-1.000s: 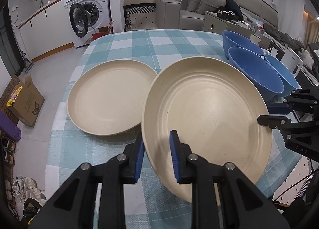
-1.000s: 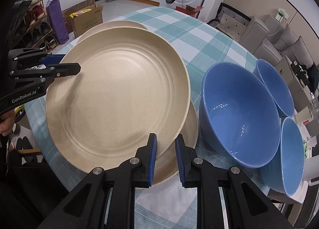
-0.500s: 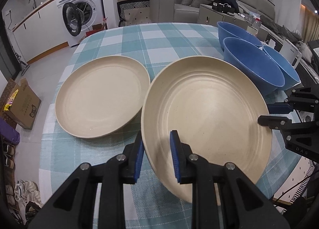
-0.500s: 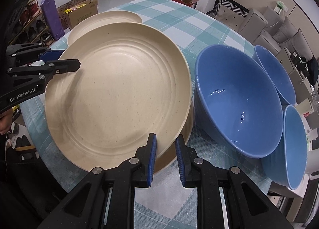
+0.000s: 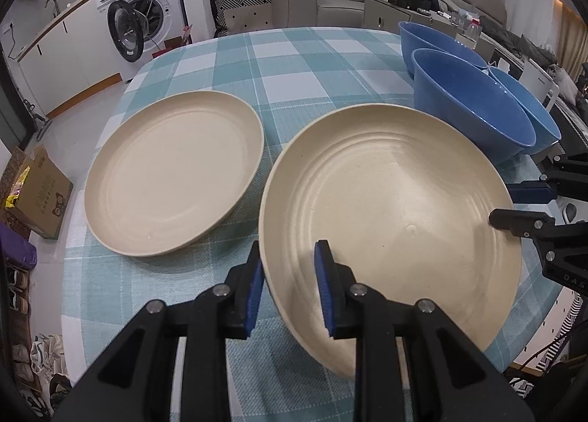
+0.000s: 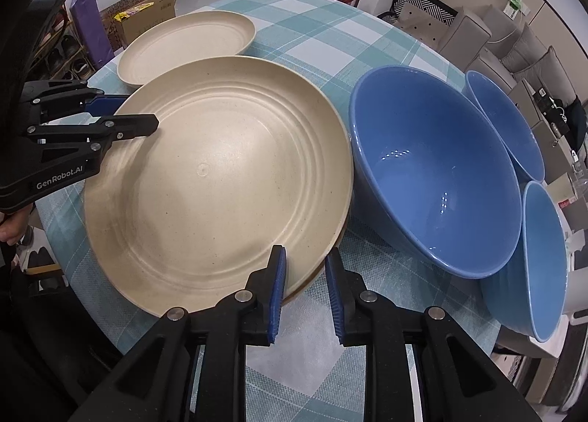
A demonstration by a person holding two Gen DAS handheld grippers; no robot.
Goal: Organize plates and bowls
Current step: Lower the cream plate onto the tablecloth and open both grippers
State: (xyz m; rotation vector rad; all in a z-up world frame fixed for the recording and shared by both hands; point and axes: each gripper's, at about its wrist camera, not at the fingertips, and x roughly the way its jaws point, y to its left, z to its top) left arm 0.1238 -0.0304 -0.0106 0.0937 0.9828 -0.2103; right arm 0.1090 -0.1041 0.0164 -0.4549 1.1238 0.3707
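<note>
Your left gripper [image 5: 288, 282] pinches the near rim of the large beige plate [image 5: 386, 209] at lower centre. Your right gripper [image 6: 305, 286] pinches the opposite rim. Both sets of jaws have just been easing open, with the rim between them. The plate lies low on the checked table [image 5: 286, 65], the second plate [image 5: 172, 183] to its left and the blue bowls [image 6: 433, 172] touching it at right.

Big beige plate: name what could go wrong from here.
The left gripper and right gripper straddle the rim of the big beige plate, fingers just easing open: unless seated on the plate beneath, it may slip. Its edge nearly touches the large blue bowl, so a sideways pull could shove that toward the table edge.
</note>
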